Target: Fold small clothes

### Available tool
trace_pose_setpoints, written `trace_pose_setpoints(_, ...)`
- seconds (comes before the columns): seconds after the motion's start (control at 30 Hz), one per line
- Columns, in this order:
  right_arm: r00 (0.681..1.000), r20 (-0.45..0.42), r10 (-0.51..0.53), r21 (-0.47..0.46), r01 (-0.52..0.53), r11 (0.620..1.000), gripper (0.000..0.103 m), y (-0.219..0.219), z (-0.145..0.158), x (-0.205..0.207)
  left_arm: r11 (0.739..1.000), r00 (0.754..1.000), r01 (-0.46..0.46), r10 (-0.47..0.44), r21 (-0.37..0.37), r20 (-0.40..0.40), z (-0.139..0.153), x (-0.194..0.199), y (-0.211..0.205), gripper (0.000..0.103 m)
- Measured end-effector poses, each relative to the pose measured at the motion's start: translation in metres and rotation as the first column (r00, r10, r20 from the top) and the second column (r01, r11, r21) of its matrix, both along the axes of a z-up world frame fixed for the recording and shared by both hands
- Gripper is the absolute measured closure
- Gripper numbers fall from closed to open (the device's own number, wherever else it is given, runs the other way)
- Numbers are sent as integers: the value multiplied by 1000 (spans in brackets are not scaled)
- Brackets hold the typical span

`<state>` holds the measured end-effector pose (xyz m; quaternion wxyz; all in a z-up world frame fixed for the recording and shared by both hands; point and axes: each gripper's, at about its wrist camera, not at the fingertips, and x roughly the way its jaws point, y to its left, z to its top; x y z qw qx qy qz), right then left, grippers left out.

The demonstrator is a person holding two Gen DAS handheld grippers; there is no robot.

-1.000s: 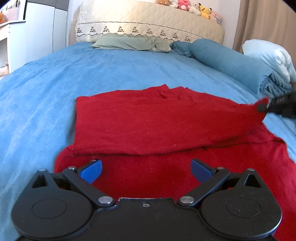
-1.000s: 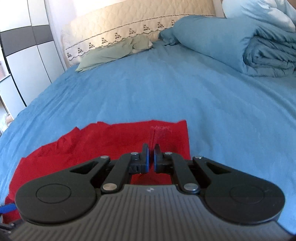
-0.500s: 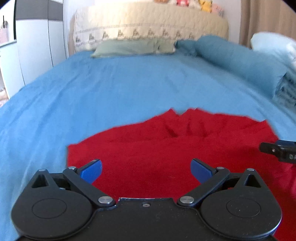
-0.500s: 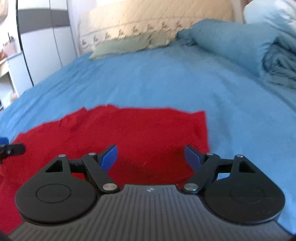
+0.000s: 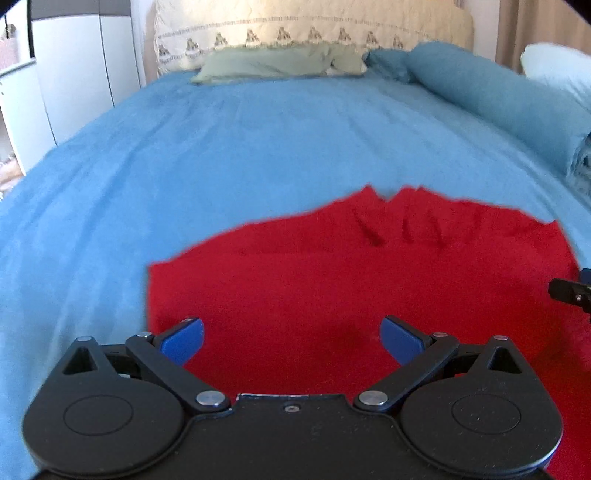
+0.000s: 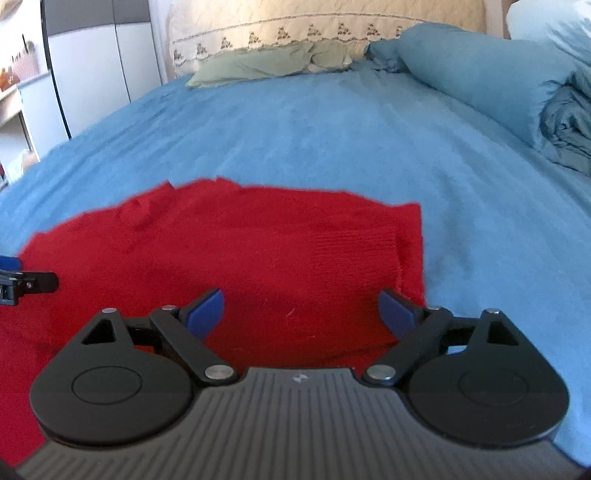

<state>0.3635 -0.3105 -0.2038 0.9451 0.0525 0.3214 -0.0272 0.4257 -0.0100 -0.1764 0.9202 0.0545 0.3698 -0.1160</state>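
A red garment (image 5: pixel 332 273) lies folded over and flat on the blue bedspread (image 5: pixel 221 155), with small creases near its far edge. It also shows in the right wrist view (image 6: pixel 258 251), where its right edge is a straight fold. My left gripper (image 5: pixel 291 338) is open and empty over the garment's near left part. My right gripper (image 6: pixel 301 312) is open and empty over its near right part. A fingertip of each gripper shows at the edge of the other's view.
A green pillow (image 5: pixel 273 64) lies against the quilted headboard (image 5: pixel 314 26) at the far end. A rolled blue duvet (image 5: pixel 498 99) runs along the right side. White wardrobe doors (image 5: pixel 74 74) stand beyond the bed's left edge.
My right gripper let go of the red garment's corner and opened. The lifted layer now lies flat. Both grippers have drawn back toward the near edge and tilted lower.
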Motion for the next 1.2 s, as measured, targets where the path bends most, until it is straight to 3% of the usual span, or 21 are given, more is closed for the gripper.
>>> trace_pose_setpoints(0.2,993,115,39,29,-42,999,0,-3,68,-47,999,995,-17,20,-28,97,74,-47,11,0)
trace_pose_setpoints(0.4,963,247,108,3,-112,994,0,-7,155,-136,999,979,-15,24,-44,203,160,-134,32,0)
trace_pose_setpoints(0.6,955,278,105,-59,-92,994,0,-10,213,-233,998,973,-12,24,-57,230,201,-233,68,0)
trace_pose_setpoints(0.73,962,250,108,-85,-90,992,0,-11,220,-286,995,975,-7,29,-102,219,193,-289,89,0)
trace_pose_setpoints(0.83,969,216,119,-80,-104,991,0,-13,211,-323,990,984,-22,46,-139,174,169,-320,100,0)
trace_pose_setpoints(0.97,982,145,121,-49,-116,992,0,-19,173,-363,977,995,-45,63,-209,78,122,-347,112,0)
trace_pose_setpoints(1.2,997,29,73,19,-74,997,0,-22,89,-394,978,992,-109,97,-179,-77,36,-362,114,0)
